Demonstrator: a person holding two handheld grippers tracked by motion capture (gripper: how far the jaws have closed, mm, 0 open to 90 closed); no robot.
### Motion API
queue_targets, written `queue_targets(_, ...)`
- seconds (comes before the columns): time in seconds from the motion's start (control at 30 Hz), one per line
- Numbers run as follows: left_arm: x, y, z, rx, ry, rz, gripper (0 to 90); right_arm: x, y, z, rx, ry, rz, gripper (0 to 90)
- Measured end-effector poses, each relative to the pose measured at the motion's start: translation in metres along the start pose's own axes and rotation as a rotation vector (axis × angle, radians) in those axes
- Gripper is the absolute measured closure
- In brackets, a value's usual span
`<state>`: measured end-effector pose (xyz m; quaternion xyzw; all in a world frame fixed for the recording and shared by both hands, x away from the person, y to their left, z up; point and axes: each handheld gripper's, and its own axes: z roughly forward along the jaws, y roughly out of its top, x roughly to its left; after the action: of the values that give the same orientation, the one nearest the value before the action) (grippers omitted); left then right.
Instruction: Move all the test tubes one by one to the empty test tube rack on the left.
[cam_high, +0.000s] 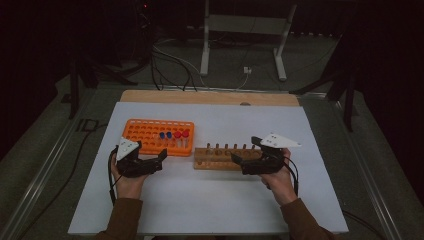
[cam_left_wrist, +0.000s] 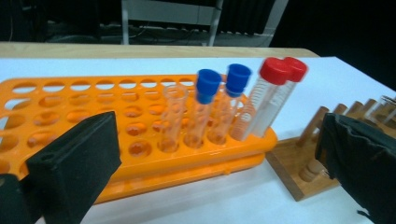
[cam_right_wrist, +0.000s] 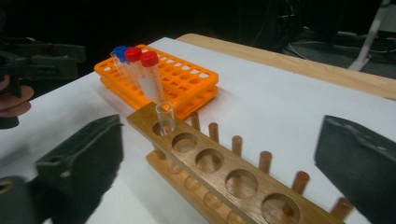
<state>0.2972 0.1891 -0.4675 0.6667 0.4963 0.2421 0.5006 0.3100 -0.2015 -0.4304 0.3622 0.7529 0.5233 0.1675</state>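
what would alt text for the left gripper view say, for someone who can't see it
An orange tube rack on a white table holds five tubes at its right end: one uncapped tube, two blue-capped tubes and two red-capped tubes. The open left gripper frames it with its black jaws wide apart, and a wooden rack sits at the right.

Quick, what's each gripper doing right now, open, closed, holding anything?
Left gripper: open, holding nothing, facing the orange rack.
Right gripper: open, holding nothing, by the wooden rack.
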Motion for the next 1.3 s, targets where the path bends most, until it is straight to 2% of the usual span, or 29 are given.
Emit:
queue_targets(0.27, -0.009, -0.001, -0.004, 0.016, -0.008, 0.041, 0.7, 0.011, 0.005, 0.021, 0.033, 0.031, -0.030, 6.6)
queue_targets(0.4, -0.010, -0.003, -0.005, 0.015, -0.007, 0.041, 0.7, 0.016, 0.007, 0.033, 0.049, 0.042, -0.033, 12.1)
queue_targets(0.5, -0.011, -0.004, -0.003, 0.024, -0.008, 0.044, 0.7, 0.019, 0.009, 0.042, 0.066, 0.045, -0.042, 20.2)
queue_targets(0.67, -0.012, -0.005, -0.001, 0.024, -0.006, 0.047, 0.7, 0.024, 0.006, 0.056, 0.086, 0.044, -0.078, 47.0)
queue_targets(0.77, -0.011, -0.005, -0.001, 0.026, -0.005, 0.041, 0.7, 0.026, 0.004, 0.065, 0.103, 0.046, -0.094, 57.1)
queue_targets(1.03, -0.010, -0.006, 0.000, 0.025, 0.001, 0.033, 0.7, 0.033, 0.003, 0.082, 0.132, 0.061, -0.120, 72.3)
queue_targets(1.3, -0.011, -0.006, 0.000, 0.022, 0.000, 0.032, 0.7, 0.042, 0.000, 0.087, 0.138, 0.051, -0.151, 75.6)
